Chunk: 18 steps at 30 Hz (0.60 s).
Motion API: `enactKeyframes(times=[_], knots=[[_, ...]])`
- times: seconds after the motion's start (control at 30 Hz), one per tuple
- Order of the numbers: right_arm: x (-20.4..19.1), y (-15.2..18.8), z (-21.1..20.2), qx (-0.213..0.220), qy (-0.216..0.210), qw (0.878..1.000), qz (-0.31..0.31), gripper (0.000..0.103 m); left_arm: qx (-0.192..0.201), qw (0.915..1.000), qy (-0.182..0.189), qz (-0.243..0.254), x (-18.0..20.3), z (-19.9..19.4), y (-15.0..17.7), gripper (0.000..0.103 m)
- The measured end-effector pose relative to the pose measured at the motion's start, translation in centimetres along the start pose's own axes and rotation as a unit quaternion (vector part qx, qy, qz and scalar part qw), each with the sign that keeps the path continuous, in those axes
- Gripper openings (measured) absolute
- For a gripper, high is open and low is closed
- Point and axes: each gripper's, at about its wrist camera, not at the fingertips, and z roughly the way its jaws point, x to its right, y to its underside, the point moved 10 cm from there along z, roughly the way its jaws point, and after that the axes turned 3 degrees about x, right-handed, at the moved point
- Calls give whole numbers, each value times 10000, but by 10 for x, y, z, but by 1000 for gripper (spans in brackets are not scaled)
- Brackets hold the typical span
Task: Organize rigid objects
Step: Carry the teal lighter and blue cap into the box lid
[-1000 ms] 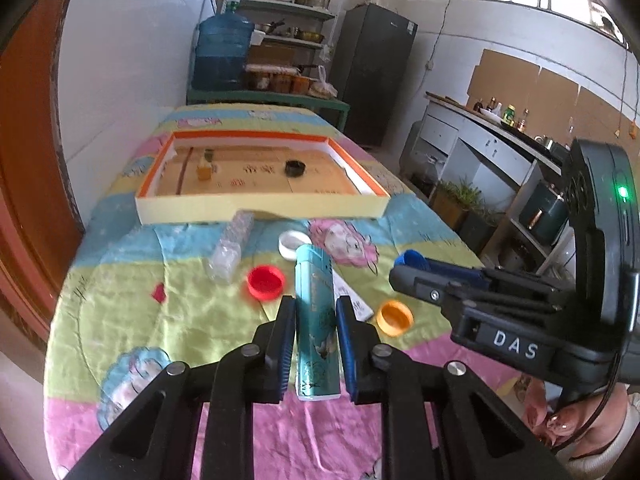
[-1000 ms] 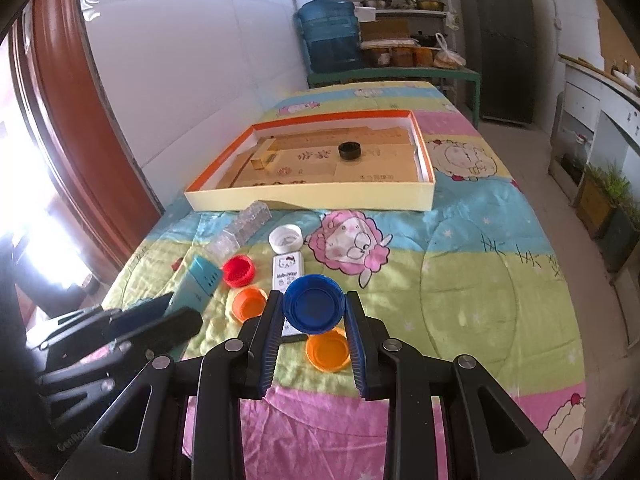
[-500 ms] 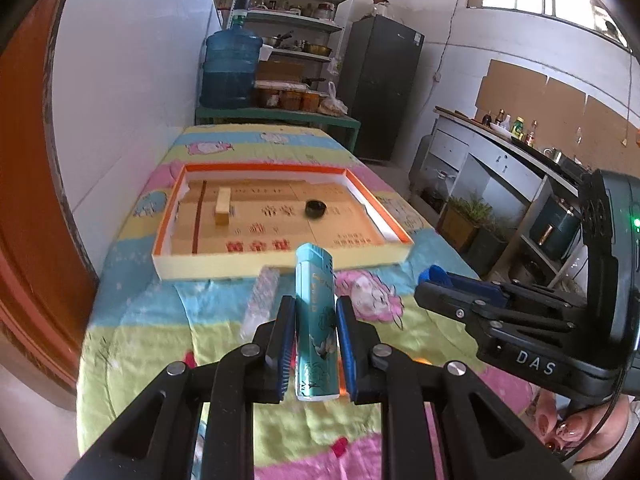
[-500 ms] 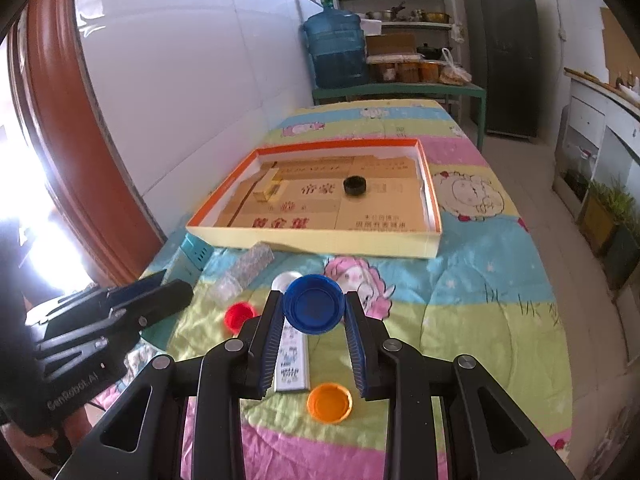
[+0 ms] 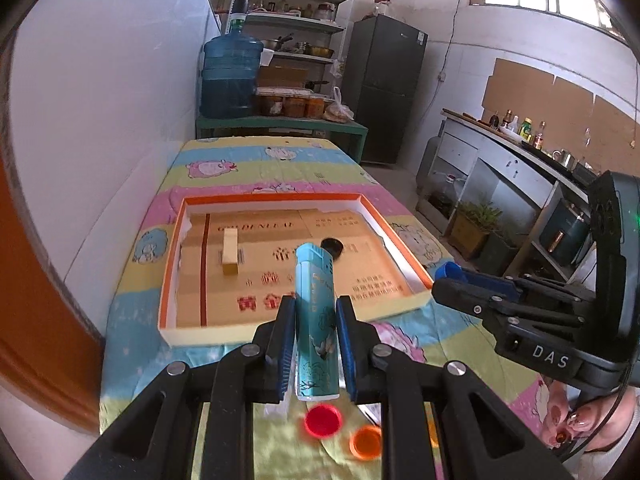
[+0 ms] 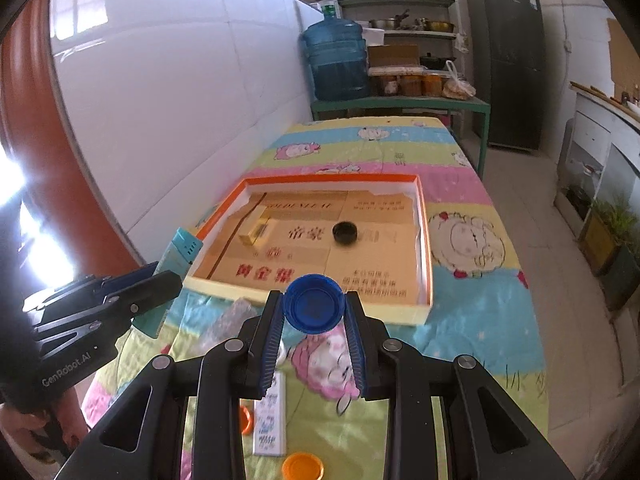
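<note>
Teal box (image 5: pixel 314 320) and blue cap (image 6: pixel 313 304): light, stiff, carried toward the tray (image 5: pixel 280 330).
Left gripper (image 5: pixel 314 344) pinches the box's flat sides; right gripper (image 6: pixel 314 336) pinches the cap's rim.

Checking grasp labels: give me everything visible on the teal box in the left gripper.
The teal box is a slim, tall, rigid-looking carton, glossy, with a white bird-and-flower print, small lettering on its front and a row of dots near the top. It stands about upright, clamped low on its sides between the left gripper's blue pads, off the table, in front of the orange-rimmed tray. Nothing else touches it.
</note>
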Motion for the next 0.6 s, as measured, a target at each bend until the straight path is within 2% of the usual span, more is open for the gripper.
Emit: enactKeyframes(times=[0.43, 0.6], knots=[[28, -23, 41, -242, 109, 9996, -52, 31, -333, 9993, -75, -138, -13, 53, -25, 21], [41, -25, 63, -419, 199, 9989, -59, 31, -588, 9980, -113, -203, -20, 79, -20, 21]])
